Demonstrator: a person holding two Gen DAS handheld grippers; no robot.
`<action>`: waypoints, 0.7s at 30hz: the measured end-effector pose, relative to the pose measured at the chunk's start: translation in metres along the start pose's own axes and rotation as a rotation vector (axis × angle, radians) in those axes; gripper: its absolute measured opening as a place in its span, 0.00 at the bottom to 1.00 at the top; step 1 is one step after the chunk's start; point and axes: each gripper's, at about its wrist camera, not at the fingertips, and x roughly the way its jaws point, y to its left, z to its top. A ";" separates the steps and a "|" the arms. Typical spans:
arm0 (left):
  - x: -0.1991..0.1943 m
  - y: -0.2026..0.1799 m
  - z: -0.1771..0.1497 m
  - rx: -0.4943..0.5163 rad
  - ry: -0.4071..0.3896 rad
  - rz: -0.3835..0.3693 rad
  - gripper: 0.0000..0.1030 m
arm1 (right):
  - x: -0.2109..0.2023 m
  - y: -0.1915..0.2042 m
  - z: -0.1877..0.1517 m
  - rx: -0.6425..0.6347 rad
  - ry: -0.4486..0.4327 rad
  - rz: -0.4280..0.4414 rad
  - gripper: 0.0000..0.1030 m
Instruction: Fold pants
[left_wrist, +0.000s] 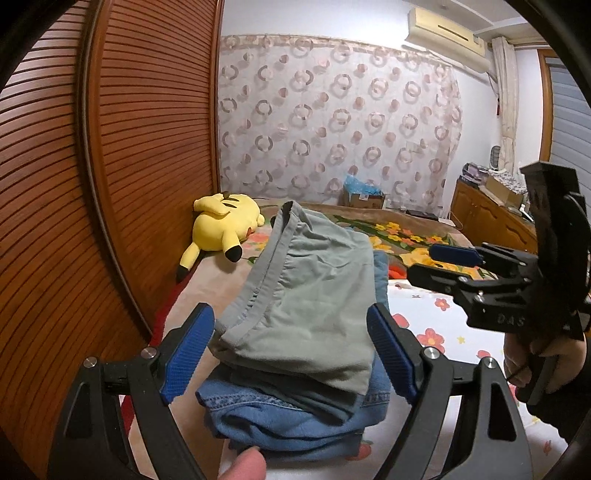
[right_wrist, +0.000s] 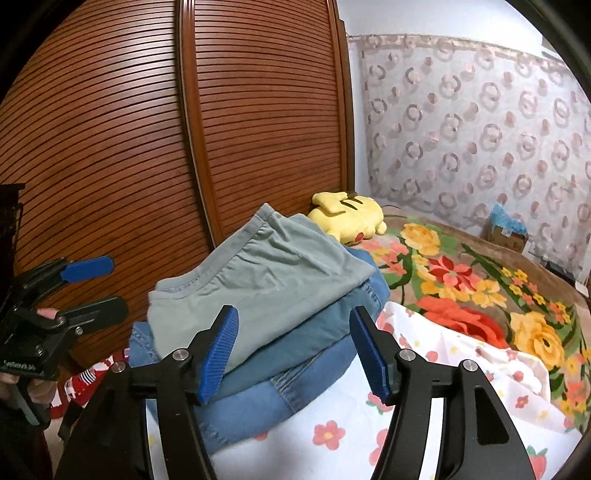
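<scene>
Folded grey-green pants (left_wrist: 314, 295) lie on top of a stack of folded blue jeans (left_wrist: 280, 421) on the bed. In the right wrist view the grey-green pants (right_wrist: 266, 280) top the jeans (right_wrist: 266, 391) too. My left gripper (left_wrist: 291, 350) is open, its blue pads either side of the stack's near end, holding nothing. My right gripper (right_wrist: 293, 354) is open and empty just in front of the stack. The right gripper also shows in the left wrist view (left_wrist: 443, 264), and the left gripper in the right wrist view (right_wrist: 99, 288).
A yellow plush toy (left_wrist: 225, 225) lies by the brown slatted wardrobe door (left_wrist: 110, 184). A white flowered sheet (right_wrist: 424, 387) and a floral blanket (right_wrist: 480, 280) cover the bed. A cardboard box (left_wrist: 364, 199) stands by the curtain. A wooden cabinet (left_wrist: 487, 218) is at right.
</scene>
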 end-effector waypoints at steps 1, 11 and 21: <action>-0.002 -0.001 -0.001 0.001 -0.001 0.002 0.83 | -0.004 0.001 -0.002 0.003 -0.002 -0.004 0.63; -0.013 -0.010 -0.018 0.017 0.013 -0.020 0.83 | -0.044 0.015 -0.033 0.051 -0.026 -0.089 0.63; -0.031 -0.039 -0.049 0.044 0.039 -0.042 0.83 | -0.086 0.037 -0.065 0.072 -0.010 -0.136 0.63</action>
